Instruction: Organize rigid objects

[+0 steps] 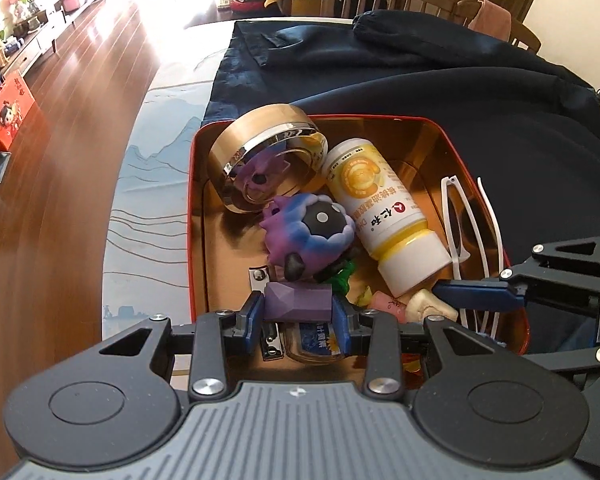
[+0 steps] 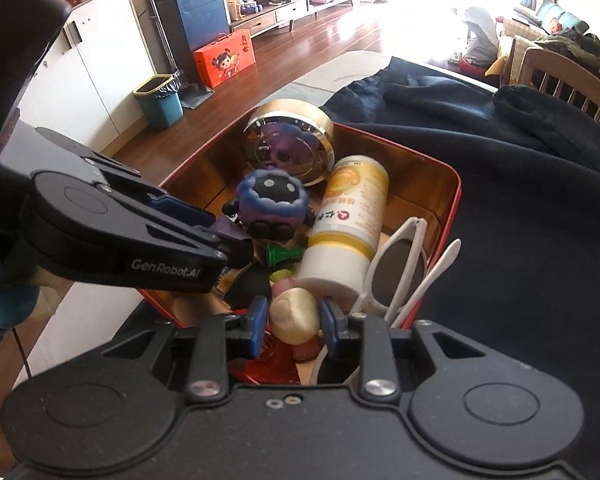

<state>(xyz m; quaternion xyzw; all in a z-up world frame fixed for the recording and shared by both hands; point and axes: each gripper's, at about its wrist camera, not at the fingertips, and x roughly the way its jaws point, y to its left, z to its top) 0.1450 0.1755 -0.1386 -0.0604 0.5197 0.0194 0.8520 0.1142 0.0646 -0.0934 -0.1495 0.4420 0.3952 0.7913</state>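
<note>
The left gripper [image 1: 298, 312] is clamped on a purple block [image 1: 298, 303] low over the near end of the red tin [image 1: 198, 216]. The right gripper [image 2: 294, 326] is clamped on a cream spool [image 2: 294, 314] at the tin's near right. Inside the tin lie a yellow bottle [image 1: 374, 208], a purple figurine [image 1: 310, 230], a gold round case [image 1: 260, 156] and white sunglasses [image 1: 458, 216].

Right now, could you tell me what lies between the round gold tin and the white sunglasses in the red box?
The yellow-and-white bottle lies on its side between the gold tin and the sunglasses, inside the red box. Both wrist views show it.
</note>
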